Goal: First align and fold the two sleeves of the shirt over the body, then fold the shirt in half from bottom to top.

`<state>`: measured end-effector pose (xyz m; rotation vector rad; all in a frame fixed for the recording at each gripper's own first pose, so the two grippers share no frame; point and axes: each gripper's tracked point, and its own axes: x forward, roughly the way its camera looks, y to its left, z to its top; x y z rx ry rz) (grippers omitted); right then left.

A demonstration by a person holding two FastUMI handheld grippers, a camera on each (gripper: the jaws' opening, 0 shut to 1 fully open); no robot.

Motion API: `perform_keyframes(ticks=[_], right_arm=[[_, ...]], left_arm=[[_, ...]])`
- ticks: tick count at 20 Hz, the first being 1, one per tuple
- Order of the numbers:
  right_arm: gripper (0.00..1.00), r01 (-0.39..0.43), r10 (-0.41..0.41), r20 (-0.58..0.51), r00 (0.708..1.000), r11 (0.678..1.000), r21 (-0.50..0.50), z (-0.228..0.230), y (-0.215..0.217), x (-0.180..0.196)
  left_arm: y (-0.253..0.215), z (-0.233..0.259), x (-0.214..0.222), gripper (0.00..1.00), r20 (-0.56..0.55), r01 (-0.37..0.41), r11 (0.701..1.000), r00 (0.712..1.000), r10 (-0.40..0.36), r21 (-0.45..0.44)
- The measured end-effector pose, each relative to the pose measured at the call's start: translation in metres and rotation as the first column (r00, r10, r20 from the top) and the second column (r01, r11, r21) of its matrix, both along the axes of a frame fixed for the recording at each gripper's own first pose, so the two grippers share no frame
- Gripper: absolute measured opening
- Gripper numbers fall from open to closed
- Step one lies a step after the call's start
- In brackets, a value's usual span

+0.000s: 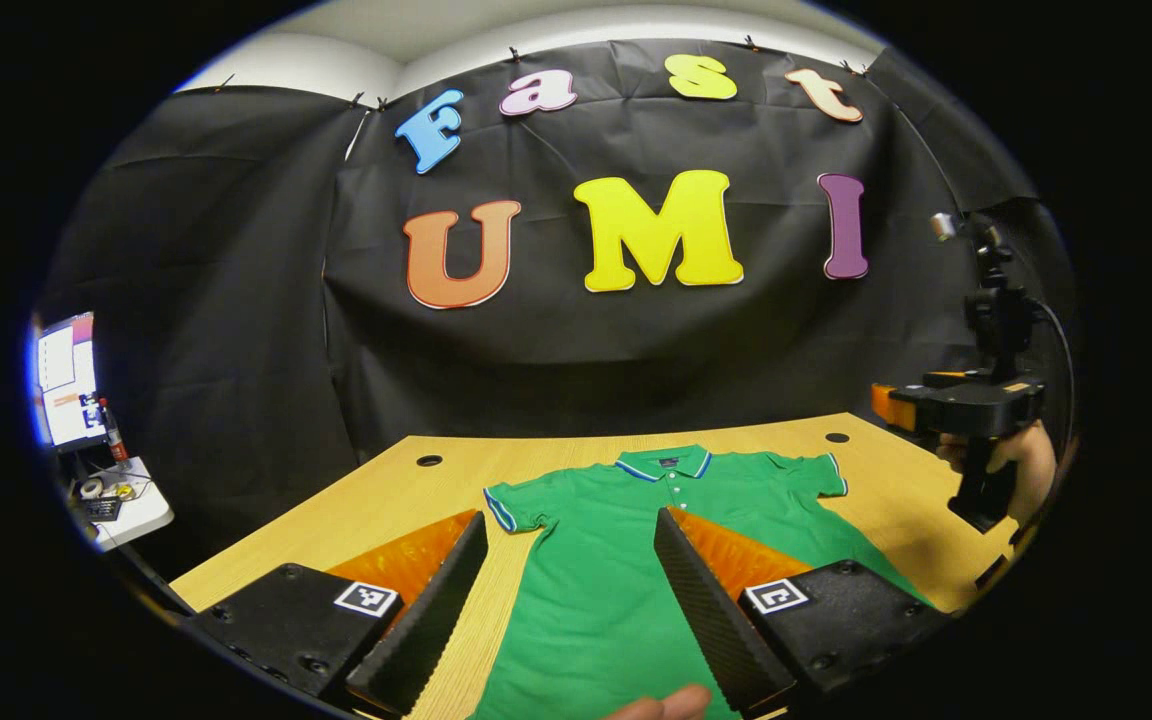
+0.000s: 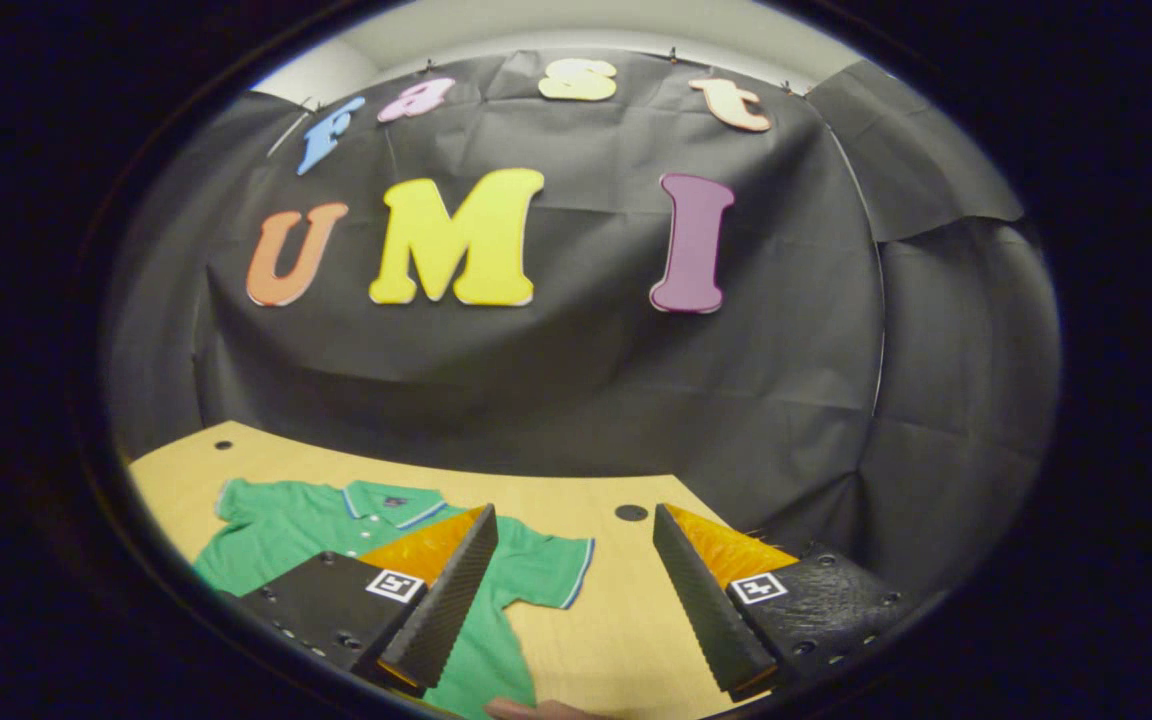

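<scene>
A green polo shirt (image 1: 596,560) lies flat and unfolded on the wooden table (image 1: 386,500), collar toward the wall, both short sleeves spread out. My left gripper (image 1: 571,520) hovers open above the shirt's body, its fingers to either side of the left half. In the left gripper view the right gripper (image 1: 966,405) is held in a hand above the table's right edge. In the right gripper view the shirt (image 2: 336,525) lies at lower left, and my right gripper (image 2: 576,515) stands open over its right sleeve (image 2: 546,565) and bare table (image 2: 626,620).
Black cloth closes off the back and sides of the booth. The table has round cable holes (image 1: 429,461) near its far corners. A side stand with a screen (image 1: 66,380) and small items sits far left. A fingertip (image 1: 666,705) shows at the bottom edge.
</scene>
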<state>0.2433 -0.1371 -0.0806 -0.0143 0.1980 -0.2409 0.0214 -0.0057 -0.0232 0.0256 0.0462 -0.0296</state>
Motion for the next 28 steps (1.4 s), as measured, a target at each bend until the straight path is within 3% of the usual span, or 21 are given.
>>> perform_keyframes(ticks=[3, 8, 11, 16, 17, 20, 21, 23, 26, 28], right_arm=[[0.96, 0.043, -0.045, -0.129, 0.991, 0.999, -0.013, -0.053, -0.020, 0.057], [0.95, 0.093, -0.085, -0.290, 0.953, 0.996, 0.013, -0.128, -0.044, 0.111], [0.95, 0.132, -0.090, -0.390, 0.916, 0.988, 0.081, -0.158, -0.051, 0.116], [0.92, 0.146, -0.051, -0.400, 0.915, 0.967, 0.210, -0.153, -0.050, 0.116], [0.84, 0.145, -0.053, -0.398, 0.916, 0.968, 0.206, -0.155, -0.050, 0.119], [0.44, 0.099, -0.006, -0.394, 0.919, 0.971, 0.216, -0.157, -0.036, 0.123], [0.22, 0.088, -0.002, -0.400, 0.917, 0.977, 0.196, -0.158, -0.033, 0.124], [0.05, 0.079, -0.024, -0.410, 0.912, 0.990, 0.116, -0.157, -0.032, 0.125], [0.00, 0.061, -0.013, -0.418, 0.908, 0.993, 0.100, -0.146, -0.021, 0.126], [0.00, 0.046, -0.003, -0.382, 0.924, 0.994, 0.102, -0.127, -0.015, 0.128]], left_arm=[[0.001, -0.001, 0.002, 1.00, -0.007, 0.004, 1.000, 1.000, -0.004, -0.011], [0.010, -0.008, 0.008, 1.00, -0.034, -0.002, 0.999, 0.999, 0.001, -0.033], [0.017, -0.014, 0.015, 1.00, -0.054, -0.021, 0.999, 0.998, 0.019, -0.043], [0.018, -0.026, 0.022, 1.00, -0.096, -0.034, 0.998, 0.995, 0.029, -0.050], [0.018, -0.026, 0.022, 1.00, -0.094, -0.033, 0.998, 0.995, 0.029, -0.045], [0.014, -0.025, 0.022, 1.00, -0.090, -0.025, 0.999, 0.996, 0.022, -0.035], [0.013, -0.025, 0.021, 1.00, -0.089, -0.022, 0.999, 0.996, 0.018, -0.035], [0.012, -0.024, 0.019, 1.00, -0.093, -0.023, 0.999, 0.995, 0.020, -0.031], [0.014, -0.017, 0.015, 1.00, -0.069, -0.019, 0.999, 0.997, 0.017, -0.029], [0.019, -0.015, 0.016, 1.00, -0.062, -0.028, 0.999, 0.998, 0.026, -0.026]])
